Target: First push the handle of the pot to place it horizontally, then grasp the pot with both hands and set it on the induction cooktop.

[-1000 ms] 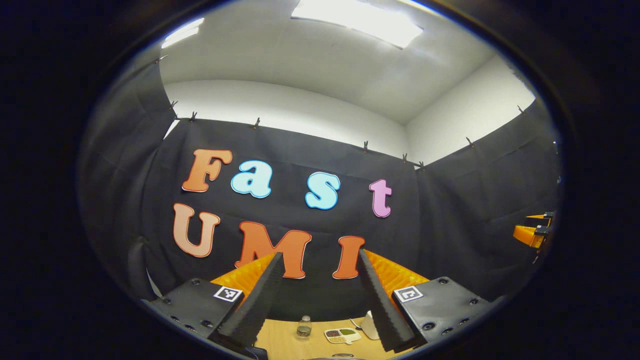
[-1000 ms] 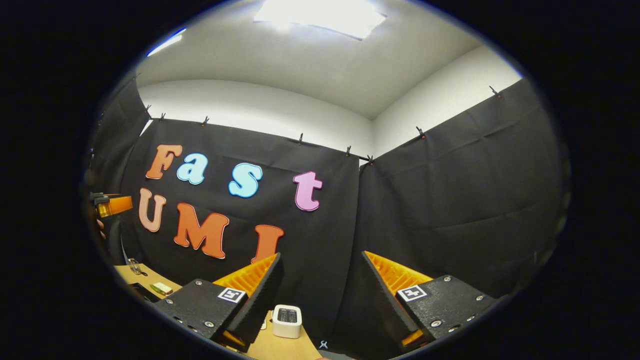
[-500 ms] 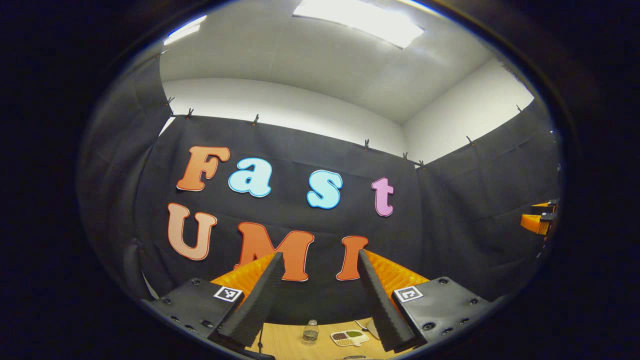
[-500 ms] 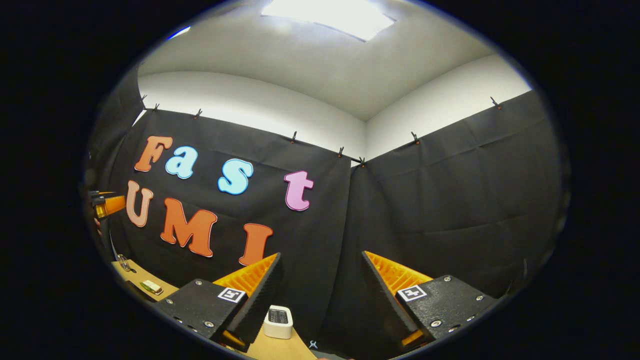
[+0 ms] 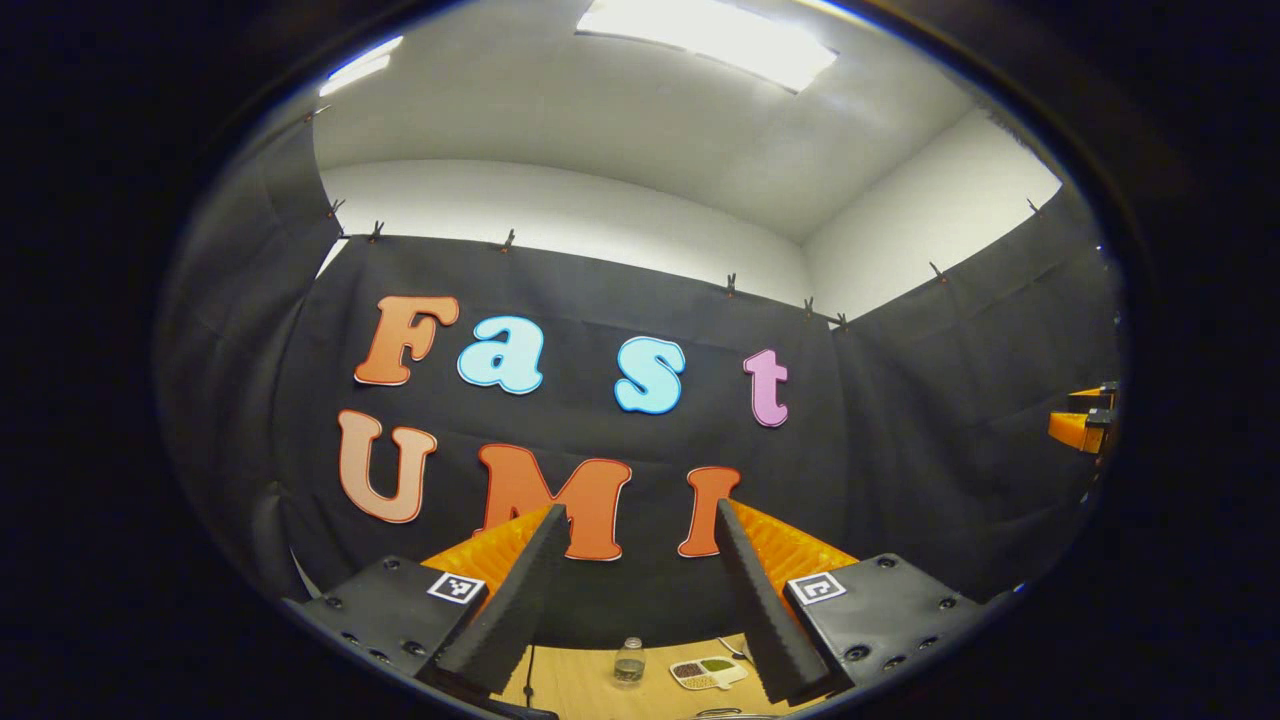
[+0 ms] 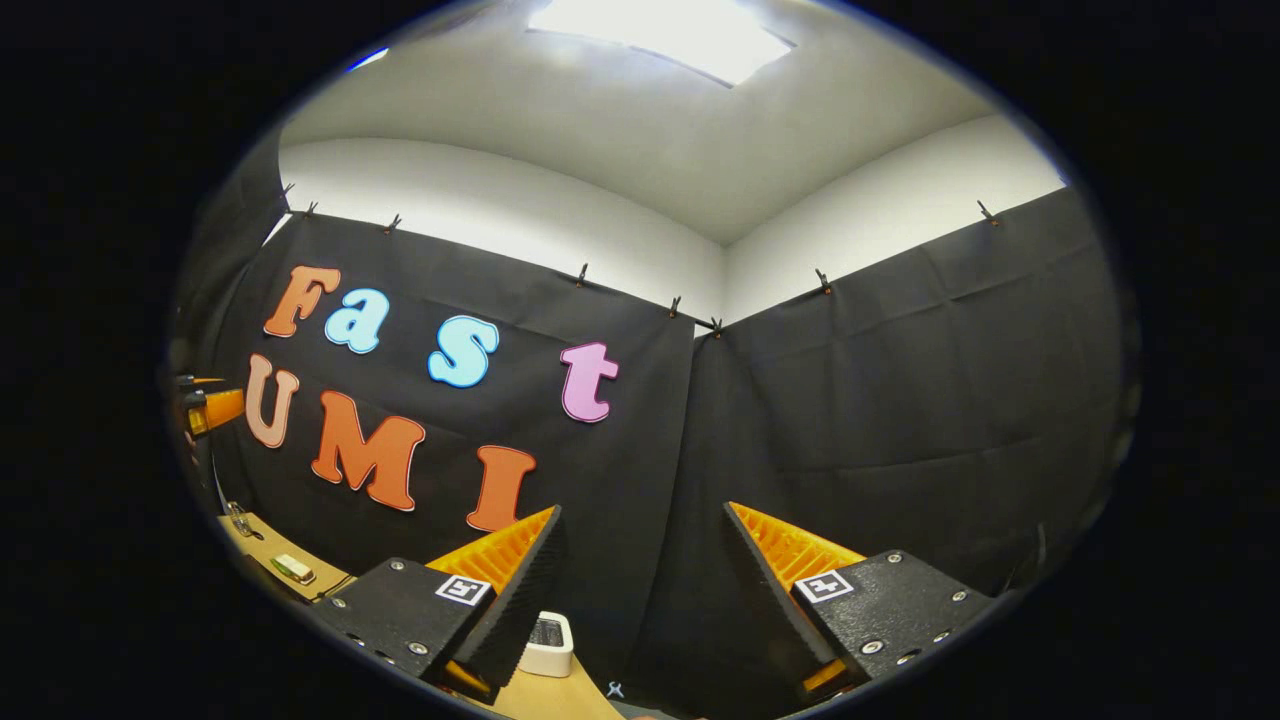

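Both grippers point up at the black cloth wall, the left gripper (image 5: 632, 520) and right gripper (image 6: 640, 525) each with fingers released and gripping nothing. Since a second ago both have tipped slightly: the small clear glass jar (image 5: 628, 662) and the white divided dish (image 5: 707, 672) at the light wooden desk's (image 5: 580, 680) far edge now show more fully. The steel pot's rim (image 5: 722, 714) barely shows at the left gripper view's bottom, and the white box (image 6: 547, 645) has slid behind the right gripper's finger.

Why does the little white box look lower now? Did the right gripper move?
Yes. The right gripper tilted upward: against its fingers, the white box on the table slid down and left.
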`<state>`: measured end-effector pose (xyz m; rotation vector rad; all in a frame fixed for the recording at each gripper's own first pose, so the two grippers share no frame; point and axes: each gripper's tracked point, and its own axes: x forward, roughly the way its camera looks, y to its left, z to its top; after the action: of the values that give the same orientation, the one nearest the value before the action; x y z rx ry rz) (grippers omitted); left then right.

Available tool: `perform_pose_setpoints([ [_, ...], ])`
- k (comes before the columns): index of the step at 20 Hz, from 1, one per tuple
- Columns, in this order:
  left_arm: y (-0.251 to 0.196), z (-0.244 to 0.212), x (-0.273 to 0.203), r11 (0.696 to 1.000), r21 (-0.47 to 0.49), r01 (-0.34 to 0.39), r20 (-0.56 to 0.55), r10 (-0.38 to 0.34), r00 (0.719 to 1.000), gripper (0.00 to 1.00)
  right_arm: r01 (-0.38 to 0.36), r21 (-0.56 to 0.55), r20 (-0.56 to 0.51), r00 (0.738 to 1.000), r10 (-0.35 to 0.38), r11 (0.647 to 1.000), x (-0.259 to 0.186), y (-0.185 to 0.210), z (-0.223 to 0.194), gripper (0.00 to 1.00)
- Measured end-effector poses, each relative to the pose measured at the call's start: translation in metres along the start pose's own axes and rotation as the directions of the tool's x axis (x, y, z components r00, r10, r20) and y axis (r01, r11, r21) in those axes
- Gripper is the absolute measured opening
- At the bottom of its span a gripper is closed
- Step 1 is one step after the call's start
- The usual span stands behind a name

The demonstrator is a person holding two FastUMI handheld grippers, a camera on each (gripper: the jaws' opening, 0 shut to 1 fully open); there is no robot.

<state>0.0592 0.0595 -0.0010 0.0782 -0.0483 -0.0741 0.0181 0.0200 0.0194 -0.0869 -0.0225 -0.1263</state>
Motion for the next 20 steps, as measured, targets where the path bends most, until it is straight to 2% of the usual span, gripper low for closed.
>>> perform_pose_setpoints([
  [6,-0.015,-0.044,-0.004,1.000,0.002,-0.009,-0.124,0.009,0.992,0.93,-0.010,-0.006,-0.030,1.000,0.009,1.000,-0.005,-0.009,-0.018,0.95],
  [8,-0.022,-0.061,-0.008,1.000,0.004,-0.002,-0.174,0.003,0.985,0.88,-0.013,-0.016,-0.039,0.999,0.013,1.000,-0.006,-0.011,-0.023,0.95],
  [11,-0.035,-0.087,-0.015,1.000,0.014,0.016,-0.253,-0.012,0.967,0.69,-0.018,-0.024,-0.039,0.999,0.017,1.000,-0.008,-0.014,-0.027,0.95],
  [12,-0.034,-0.096,-0.017,1.000,0.021,0.005,-0.277,0.001,0.961,0.50,-0.022,-0.021,-0.038,0.999,0.021,1.000,-0.009,-0.015,-0.027,0.95],
  [13,-0.038,-0.108,-0.019,1.000,0.015,0.007,-0.308,-0.002,0.951,0.39,-0.025,-0.019,-0.038,0.999,0.024,1.000,-0.010,-0.016,-0.029,0.95],
  [14,-0.043,-0.123,-0.023,1.000,0.004,0.007,-0.352,-0.005,0.936,0.19,-0.029,-0.016,-0.038,0.999,0.028,0.999,-0.010,-0.018,-0.030,0.95],
  [15,-0.052,-0.138,-0.025,1.000,-0.025,0.019,-0.407,-0.028,0.913,0.10,-0.031,-0.013,-0.038,0.999,0.030,0.999,-0.011,-0.019,-0.032,0.95],
  [17,-0.064,-0.180,-0.039,0.997,-0.075,0.029,-0.530,-0.064,0.845,0.08,-0.033,-0.008,-0.044,0.998,0.033,0.999,-0.012,-0.022,-0.035,0.95],
  [20,-0.075,-0.247,-0.072,0.990,-0.143,0.016,-0.713,-0.114,0.692,0.07,-0.027,-0.010,-0.057,0.998,0.026,1.000,-0.014,-0.029,-0.043,0.95],
])
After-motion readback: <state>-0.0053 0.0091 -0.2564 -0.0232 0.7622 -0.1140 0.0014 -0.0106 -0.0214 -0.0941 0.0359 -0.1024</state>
